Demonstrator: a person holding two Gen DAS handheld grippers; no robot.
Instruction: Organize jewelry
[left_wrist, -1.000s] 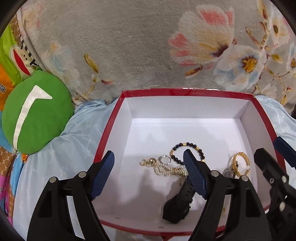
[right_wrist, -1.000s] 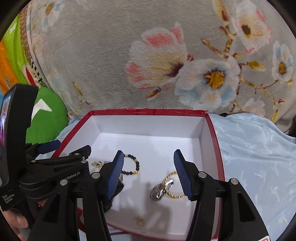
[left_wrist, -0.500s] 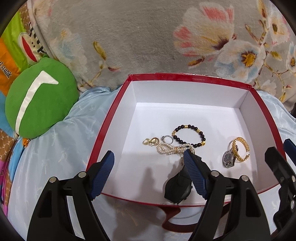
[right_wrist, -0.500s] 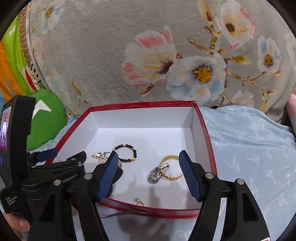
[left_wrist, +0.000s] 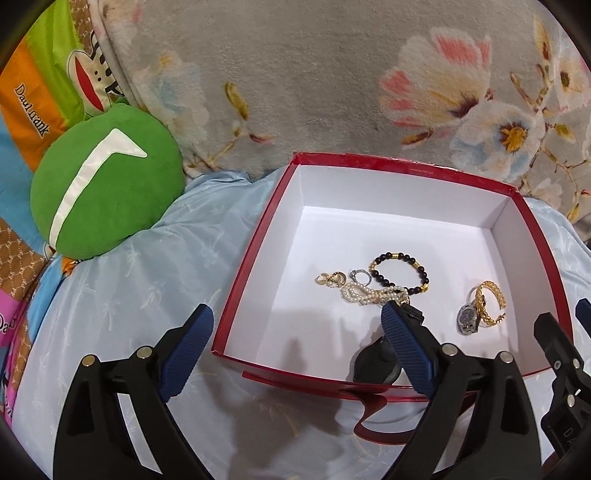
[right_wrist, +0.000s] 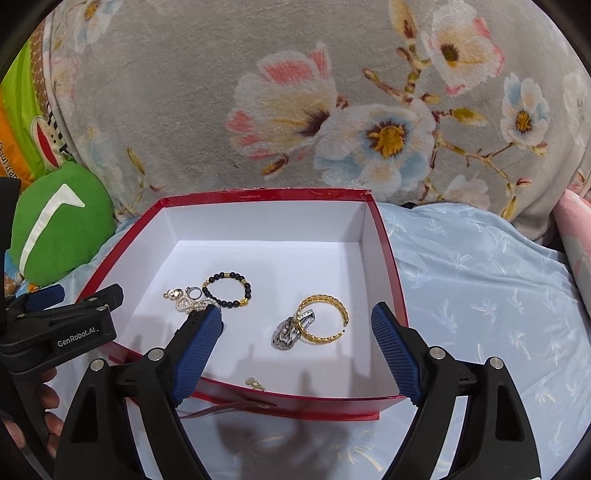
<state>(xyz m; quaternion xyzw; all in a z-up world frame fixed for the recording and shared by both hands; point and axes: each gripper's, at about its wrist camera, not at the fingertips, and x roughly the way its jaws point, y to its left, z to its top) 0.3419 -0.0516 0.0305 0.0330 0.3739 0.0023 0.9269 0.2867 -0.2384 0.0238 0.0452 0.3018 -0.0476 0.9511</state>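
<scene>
A red box with a white inside lies on pale blue cloth. In it lie a black bead bracelet, a pearl strand, gold earrings, a silver ring, a gold chain bangle on a silver watch, a black watch and a small gold piece. My left gripper is open and empty over the box's near left corner. My right gripper is open and empty above the near wall.
A green round cushion lies left of the box. A grey flowered blanket rises behind it. A red ribbon hangs from the box front. Blue cloth spreads to the right.
Both grippers have pulled back and up from inside the box toward its near edge. The jewelry lies still; both stay open.
</scene>
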